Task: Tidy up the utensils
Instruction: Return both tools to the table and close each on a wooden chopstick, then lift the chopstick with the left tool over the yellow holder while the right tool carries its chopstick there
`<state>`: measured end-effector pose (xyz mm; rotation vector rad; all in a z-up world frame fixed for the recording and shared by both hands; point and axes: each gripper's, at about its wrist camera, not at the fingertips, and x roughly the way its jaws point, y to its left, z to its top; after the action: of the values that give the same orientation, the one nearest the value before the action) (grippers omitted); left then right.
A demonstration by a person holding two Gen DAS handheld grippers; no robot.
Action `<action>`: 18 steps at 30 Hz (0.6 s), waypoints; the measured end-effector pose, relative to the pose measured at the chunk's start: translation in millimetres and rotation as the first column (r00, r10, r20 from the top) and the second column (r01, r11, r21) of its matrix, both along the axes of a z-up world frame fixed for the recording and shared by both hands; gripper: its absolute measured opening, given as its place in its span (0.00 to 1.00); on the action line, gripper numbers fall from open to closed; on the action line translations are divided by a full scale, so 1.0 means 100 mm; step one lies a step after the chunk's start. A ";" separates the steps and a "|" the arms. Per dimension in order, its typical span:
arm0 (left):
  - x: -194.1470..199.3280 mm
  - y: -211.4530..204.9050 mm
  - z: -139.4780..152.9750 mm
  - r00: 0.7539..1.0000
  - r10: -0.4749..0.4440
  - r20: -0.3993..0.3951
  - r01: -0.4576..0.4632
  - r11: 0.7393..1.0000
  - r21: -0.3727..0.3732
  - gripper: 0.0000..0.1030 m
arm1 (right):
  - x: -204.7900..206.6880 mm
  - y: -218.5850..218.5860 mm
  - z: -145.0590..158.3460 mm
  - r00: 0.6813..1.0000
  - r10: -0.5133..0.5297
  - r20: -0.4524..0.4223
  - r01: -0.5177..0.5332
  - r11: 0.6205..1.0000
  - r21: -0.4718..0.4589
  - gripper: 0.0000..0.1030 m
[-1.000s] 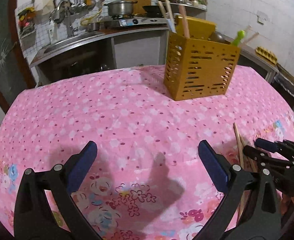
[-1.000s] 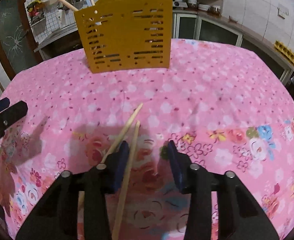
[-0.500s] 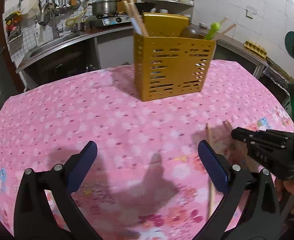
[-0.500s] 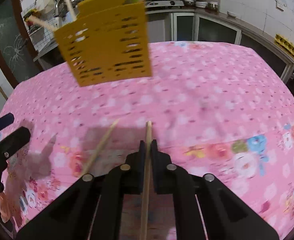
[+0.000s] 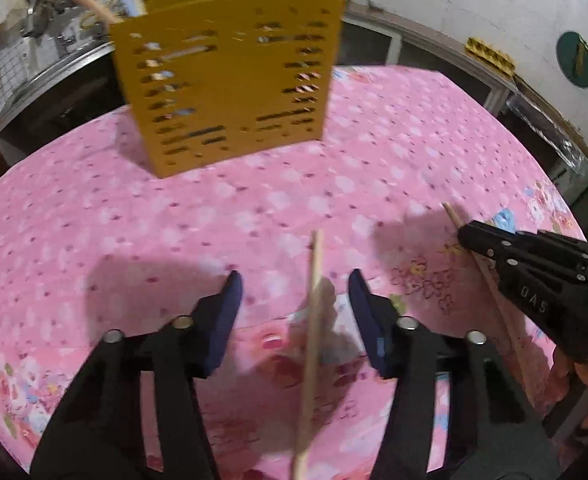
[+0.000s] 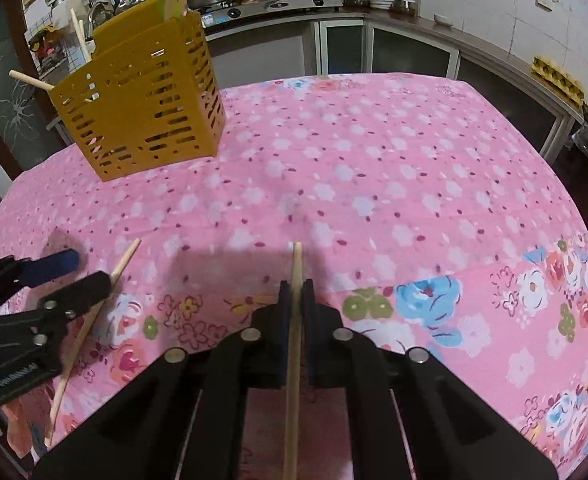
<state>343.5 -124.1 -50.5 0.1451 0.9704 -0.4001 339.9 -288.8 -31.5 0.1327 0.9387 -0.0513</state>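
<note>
Left gripper (image 5: pixel 294 292), fingers half open, straddles loose chopstick (image 5: pixel 312 344) on worktop (image 5: pixel 94 216): centre, lower, then close. Right gripper (image 6: pixel 296 300) pinches second chopstick (image 6: pixel 294 360); lift level toward holder (image 6: pixel 142 100), far left.

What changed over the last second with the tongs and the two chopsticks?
The right tongs shut on one chopstick. The left tongs moved over to straddle the second chopstick, narrowed but not gripping. The yellow holder stayed in place on the pink tablecloth.
</note>
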 end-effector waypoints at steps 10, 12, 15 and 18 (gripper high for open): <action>0.25 -0.19 -0.10 0.997 -0.023 -0.072 0.026 0.998 0.051 0.06 | 0.07 0.02 0.00 1.000 0.002 -0.029 -0.003 1.000 -0.021 0.06; 0.29 -0.20 -0.11 0.997 -0.018 -0.078 0.023 0.998 0.053 0.04 | 0.12 0.04 0.00 0.999 0.004 -0.049 -0.006 0.999 -0.032 0.06; 0.33 -0.22 -0.10 0.996 -0.009 -0.090 0.013 0.999 0.050 0.04 | 0.23 0.05 0.01 0.996 0.013 -0.087 -0.016 0.999 -0.038 0.06; 0.35 -0.20 -0.08 0.996 0.008 -0.090 -0.004 0.999 0.043 0.04 | 0.30 0.01 0.02 0.994 0.010 -0.109 -0.010 1.000 -0.001 0.06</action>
<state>378.3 -144.5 -58.6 0.1643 1.0684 -0.3832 369.6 -287.6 -29.1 0.1247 1.0485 -0.0509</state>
